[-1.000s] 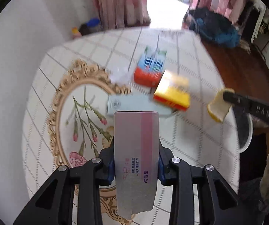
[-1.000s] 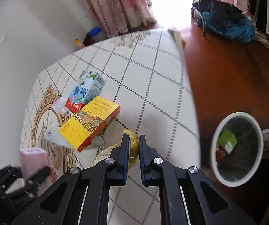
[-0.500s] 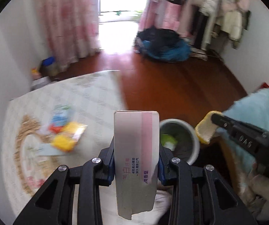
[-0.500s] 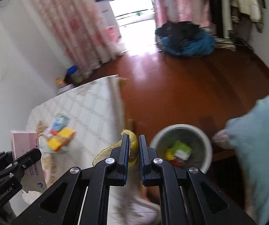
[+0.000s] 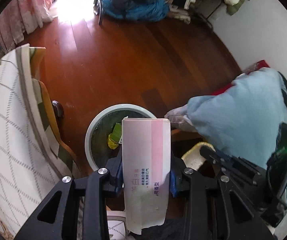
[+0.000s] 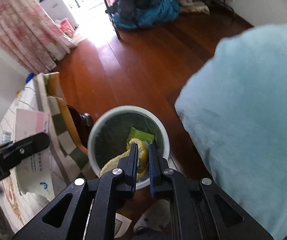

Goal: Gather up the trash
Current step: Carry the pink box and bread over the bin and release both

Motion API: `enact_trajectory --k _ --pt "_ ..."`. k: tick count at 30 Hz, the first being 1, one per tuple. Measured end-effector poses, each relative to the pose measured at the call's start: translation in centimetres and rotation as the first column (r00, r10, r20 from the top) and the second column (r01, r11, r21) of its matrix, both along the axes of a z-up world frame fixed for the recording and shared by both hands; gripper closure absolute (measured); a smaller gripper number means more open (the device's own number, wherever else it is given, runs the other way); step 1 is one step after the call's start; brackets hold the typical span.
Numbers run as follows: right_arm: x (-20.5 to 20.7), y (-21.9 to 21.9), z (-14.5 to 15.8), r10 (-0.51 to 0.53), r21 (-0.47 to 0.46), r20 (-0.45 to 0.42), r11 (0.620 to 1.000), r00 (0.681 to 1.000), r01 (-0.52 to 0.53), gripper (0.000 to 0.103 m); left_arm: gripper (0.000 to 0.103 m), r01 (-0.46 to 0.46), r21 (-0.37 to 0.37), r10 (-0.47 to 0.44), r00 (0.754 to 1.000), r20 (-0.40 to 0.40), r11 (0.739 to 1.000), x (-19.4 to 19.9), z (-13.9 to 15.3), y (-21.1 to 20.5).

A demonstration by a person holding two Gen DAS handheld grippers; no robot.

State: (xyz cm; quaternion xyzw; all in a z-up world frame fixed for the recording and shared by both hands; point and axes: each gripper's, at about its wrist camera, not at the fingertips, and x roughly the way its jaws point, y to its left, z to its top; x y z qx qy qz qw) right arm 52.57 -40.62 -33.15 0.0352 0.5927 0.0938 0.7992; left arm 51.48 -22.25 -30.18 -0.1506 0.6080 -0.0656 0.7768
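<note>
Gleaming wood floor (image 5: 123, 70), patterned tablecloth (image 5: 5, 124)

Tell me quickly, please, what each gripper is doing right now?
Left gripper: shut on the pink and white carton.
Right gripper: shut on the yellow peel, above the waste bin.

Black tongs (image 5: 146, 172), silver screws, blue pads

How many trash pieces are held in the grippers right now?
2. A pink-and-white box is clamped in the left gripper beside the bin; a yellow peel is pinched in the right gripper over the bin's opening.
</note>
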Motion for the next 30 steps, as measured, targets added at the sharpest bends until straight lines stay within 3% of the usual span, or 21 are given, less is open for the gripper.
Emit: enact_trajectory --k 3,4,5,7,9,11,13,16,18,22,30 --pt "1.3 -0.2 -2.4 0.001 0.001 -0.034 1.0 0.999 -0.001 0.093 0.066 -0.007 0.015 0.008 0.999 -0.05 1.0 1.6 -1.9 0.2" --pt "1.8 -0.3 -3.5 0.003 0.002 -0.048 1.0 0.999 -0.003 0.093 0.054 -0.01 0.021 0.011 0.998 -0.067 1.0 2.1 -2.6 0.4" --pt "2.0 -0.2 -4.0 0.007 0.002 -0.057 1.0 0.998 -0.007 0.093 0.034 -0.015 0.021 0.017 0.997 -0.071 1.0 2.2 -2.9 0.5" --pt "2.5 0.1 -5.4 0.008 0.004 -0.078 1.0 0.997 -0.008 0.092 0.013 -0.039 0.01 0.04 0.996 -0.082 0.999 2.4 -3.5 1.1" --pt "3.0 0.6 -6.5 0.014 0.005 -0.108 1.0 0.994 -0.013 0.091 0.011 -0.051 0.025 0.053 0.995 -0.088 0.998 2.3 -4.0 2.0" --pt "3.1 0.9 -7.6 0.02 0.014 -0.145 1.0 0.989 -0.018 0.075 0.01 -0.058 0.064 0.064 0.994 -0.094 0.996 2.0 -4.1 2.2" --pt "2.9 1.5 -8.2 0.026 0.012 -0.158 1.0 0.987 -0.024 0.031 0.01 -0.061 0.098 0.07 0.994 -0.087 0.993 1.3 -4.1 2.5" --pt "2.2 2.0 -8.4 0.038 -0.014 -0.169 0.999 0.985 -0.041 0.012 0.01 -0.065 0.168 0.076 0.995 -0.063 0.984 0.4 -3.8 2.5" --pt "1.7 2.3 -8.2 0.04 -0.038 -0.167 0.998 0.985 -0.047 0.004 0.01 -0.065 0.219 0.076 0.996 -0.043 0.974 -0.2 -3.7 2.9" --pt "0.7 3.0 -6.9 0.036 -0.089 -0.148 0.995 0.988 -0.05 0.003 0.01 -0.062 0.315 0.066 0.998 -0.001 0.947 -2.2 -2.3 3.0" --pt "-2.4 2.7 -1.6 0.043 -0.109 -0.078 0.993 0.996 -0.052 0.002 0.01 -0.105 0.359 0.078 0.993 0.09 0.927 -6.0 2.8 3.5"
